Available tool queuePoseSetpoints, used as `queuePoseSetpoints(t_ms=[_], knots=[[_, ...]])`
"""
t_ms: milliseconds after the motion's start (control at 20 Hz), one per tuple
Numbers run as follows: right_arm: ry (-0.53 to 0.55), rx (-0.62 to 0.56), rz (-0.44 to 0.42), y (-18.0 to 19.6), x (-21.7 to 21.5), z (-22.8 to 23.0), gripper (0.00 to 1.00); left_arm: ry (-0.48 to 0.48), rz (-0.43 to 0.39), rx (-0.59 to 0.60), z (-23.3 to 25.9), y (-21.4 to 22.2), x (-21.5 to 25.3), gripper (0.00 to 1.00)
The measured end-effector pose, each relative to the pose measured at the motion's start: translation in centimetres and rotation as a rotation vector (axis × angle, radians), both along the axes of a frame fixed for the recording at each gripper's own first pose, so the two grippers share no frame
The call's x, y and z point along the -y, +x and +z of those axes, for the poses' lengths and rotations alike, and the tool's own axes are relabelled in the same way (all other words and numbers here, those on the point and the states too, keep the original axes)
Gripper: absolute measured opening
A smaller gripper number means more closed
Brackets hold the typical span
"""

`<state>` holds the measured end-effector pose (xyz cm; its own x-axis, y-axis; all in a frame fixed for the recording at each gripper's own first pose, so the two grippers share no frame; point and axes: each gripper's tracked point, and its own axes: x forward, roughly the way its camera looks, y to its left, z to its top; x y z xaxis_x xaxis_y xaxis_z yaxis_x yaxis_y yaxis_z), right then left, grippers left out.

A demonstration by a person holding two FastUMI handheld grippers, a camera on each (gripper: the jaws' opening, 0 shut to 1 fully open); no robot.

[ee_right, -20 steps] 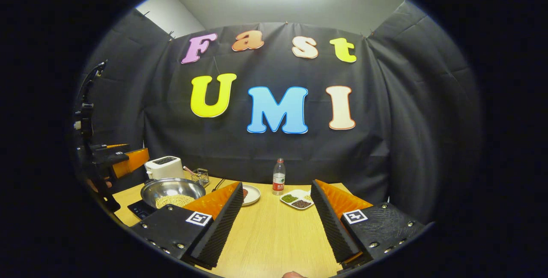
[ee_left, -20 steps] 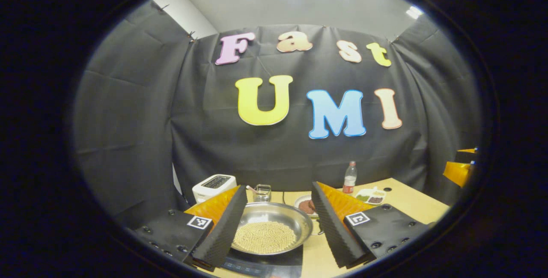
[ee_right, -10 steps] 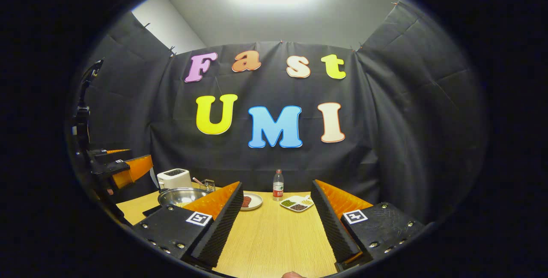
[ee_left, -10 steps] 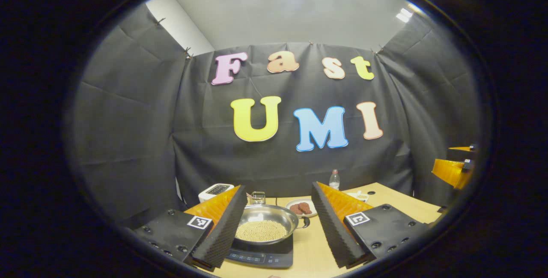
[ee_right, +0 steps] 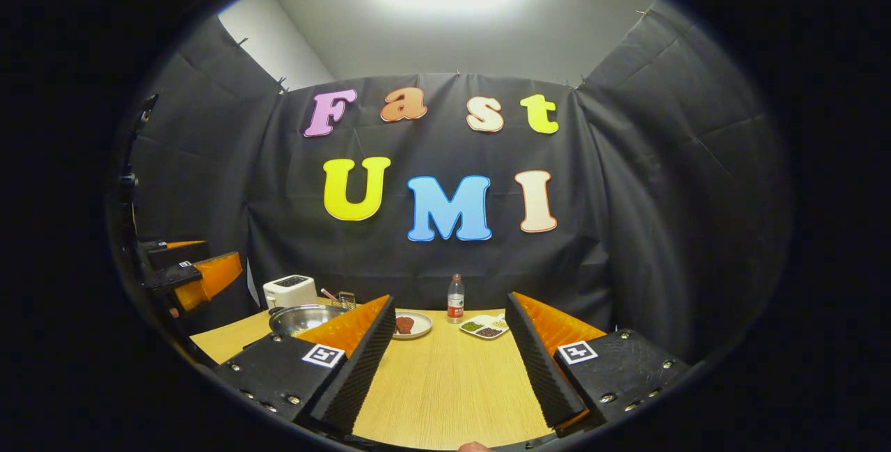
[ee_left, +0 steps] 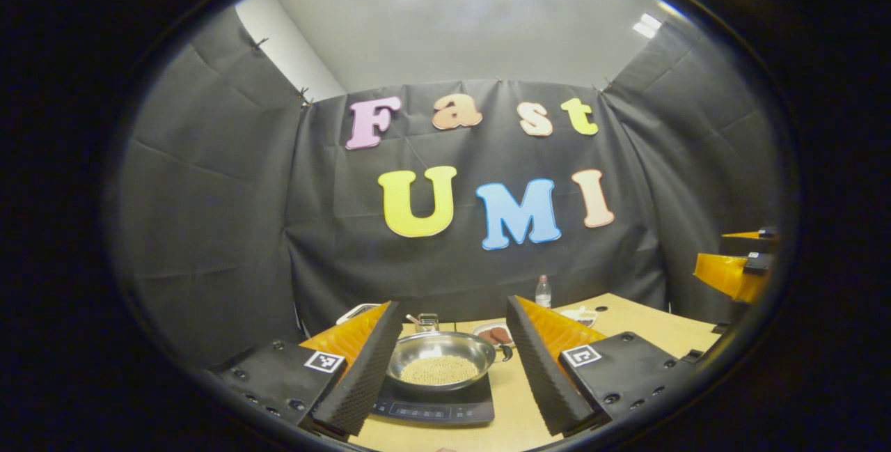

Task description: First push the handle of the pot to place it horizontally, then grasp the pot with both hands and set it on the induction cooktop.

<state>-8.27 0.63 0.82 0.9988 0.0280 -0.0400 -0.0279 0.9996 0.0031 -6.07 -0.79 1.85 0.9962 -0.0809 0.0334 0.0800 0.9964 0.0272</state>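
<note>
A steel pot [ee_left: 440, 361] holding pale beans sits on the black induction cooktop [ee_left: 435, 407], its dark handle [ee_left: 506, 352] pointing right. My left gripper [ee_left: 449, 386] is open, drawn back from the pot, which shows between its fingers. In the right gripper view the pot [ee_right: 304, 317] stands at the left, partly behind a finger. My right gripper [ee_right: 449, 375] is open over bare wood tabletop [ee_right: 445, 389]. The left gripper [ee_right: 198, 274] shows at the far left of the right gripper view, and the right gripper [ee_left: 734, 271] at the right edge of the left gripper view.
A white toaster [ee_right: 289, 290] and a small wire basket [ee_right: 344, 297] stand behind the pot. A plate of brown pieces [ee_right: 411, 325], a water bottle [ee_right: 455, 297] and a divided dish [ee_right: 487, 326] sit at the table's back. Black cloth walls close the booth.
Both grippers have pulled back and up from the table. The pot and cooktop now look smaller and farther off in the left gripper view. The pot has stayed on the cooktop.
</note>
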Motion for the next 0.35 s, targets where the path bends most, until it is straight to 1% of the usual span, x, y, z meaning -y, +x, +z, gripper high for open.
queuePoseSetpoints(t_ms=[300, 350], knots=[[-0.027, 0.018, -0.021, -0.6, 0.45, 1.01, 0.96, 0.0, -0.008, 0.025, 1.06, -0.77, -0.6, 0.98], [-0.027, 0.016, -0.024, -0.56, 0.44, 1.06, 0.96, 0.003, -0.009, 0.028, 1.09, -0.71, -0.68, 0.9]])
